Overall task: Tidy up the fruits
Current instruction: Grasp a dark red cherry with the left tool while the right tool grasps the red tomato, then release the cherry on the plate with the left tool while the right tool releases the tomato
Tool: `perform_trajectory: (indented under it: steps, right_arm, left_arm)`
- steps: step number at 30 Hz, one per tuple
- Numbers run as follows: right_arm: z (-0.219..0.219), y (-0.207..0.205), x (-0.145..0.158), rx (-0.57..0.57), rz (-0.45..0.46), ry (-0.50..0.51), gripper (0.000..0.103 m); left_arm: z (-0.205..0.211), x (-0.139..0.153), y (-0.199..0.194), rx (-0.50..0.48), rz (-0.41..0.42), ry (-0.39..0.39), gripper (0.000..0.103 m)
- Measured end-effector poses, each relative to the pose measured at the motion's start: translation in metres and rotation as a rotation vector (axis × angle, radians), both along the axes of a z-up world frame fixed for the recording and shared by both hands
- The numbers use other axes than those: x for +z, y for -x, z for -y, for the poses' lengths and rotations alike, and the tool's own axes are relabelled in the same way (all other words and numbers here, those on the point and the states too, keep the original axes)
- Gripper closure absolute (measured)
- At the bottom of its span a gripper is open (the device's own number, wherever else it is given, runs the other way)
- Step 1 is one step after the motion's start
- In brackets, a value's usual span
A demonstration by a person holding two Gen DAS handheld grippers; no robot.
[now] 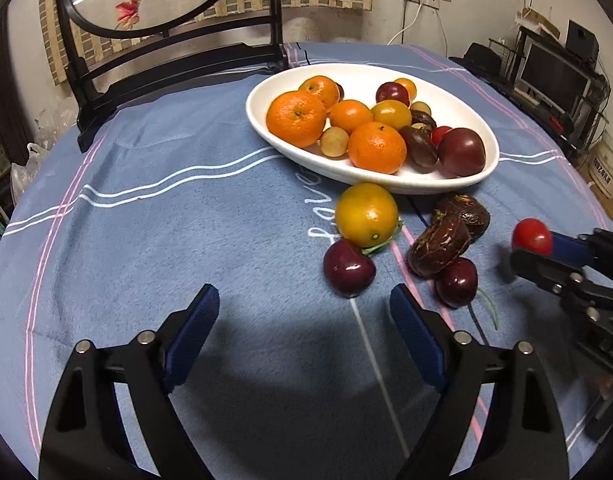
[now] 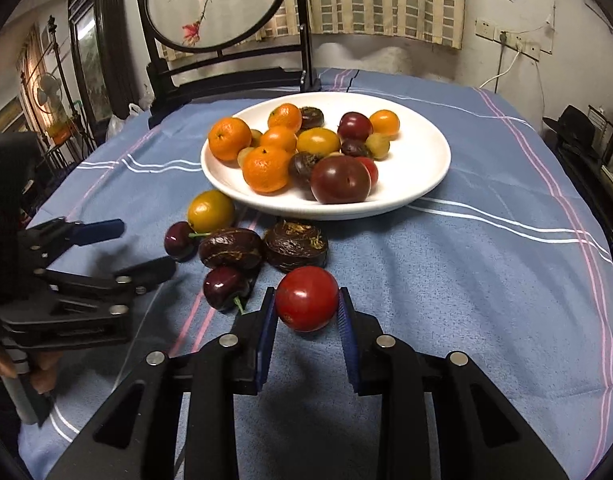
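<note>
Fruits mostly sit in the white plate (image 2: pixel 422 184) at the far side of the blue tablecloth (image 2: pixel 466 280); a yellow-orange citrus (image 2: pixel 210 211), two cherries and two dark wrinkled fruits lie just near of it. The right gripper (image 2: pixel 307 308) pinches a red tomato (image 2: pixel 306 298) between its blue pads. The left gripper (image 1: pixel 304 310) hangs wide open, holding nothing, near a cherry (image 1: pixel 349 267).

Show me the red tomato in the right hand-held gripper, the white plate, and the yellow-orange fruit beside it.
red tomato (image 2: pixel 306 298): right wrist view, centre of its skin.
white plate (image 2: pixel 422 160): right wrist view, bare inner surface.
yellow-orange fruit (image 1: pixel 366 214): left wrist view, middle of its peel.
</note>
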State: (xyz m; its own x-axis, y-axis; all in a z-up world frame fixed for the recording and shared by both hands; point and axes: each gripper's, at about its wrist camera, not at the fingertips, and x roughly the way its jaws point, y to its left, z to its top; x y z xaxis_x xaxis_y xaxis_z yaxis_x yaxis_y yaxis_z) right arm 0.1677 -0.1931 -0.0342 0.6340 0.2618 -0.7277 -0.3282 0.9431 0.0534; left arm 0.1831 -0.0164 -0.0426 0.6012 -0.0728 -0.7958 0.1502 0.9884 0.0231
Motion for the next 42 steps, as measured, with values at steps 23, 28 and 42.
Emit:
perform_trajectory:
  steps: [23,28,42]
  right_arm:
    - [0.015,0.006,0.05,-0.069,0.144,-0.122,0.073]
    - [0.007,-0.027,0.072,-0.072,0.17,-0.13,0.073]
    - [0.018,-0.106,0.029,-0.15,0.051,-0.244,0.056]
  left_arm:
    - [0.011,0.068,0.0,-0.075,0.138,0.056,0.075]
    - [0.018,0.083,-0.031,-0.053,0.139,0.098,0.075]
    - [0.04,0.054,-0.098,-0.011,0.064,0.063,0.074]
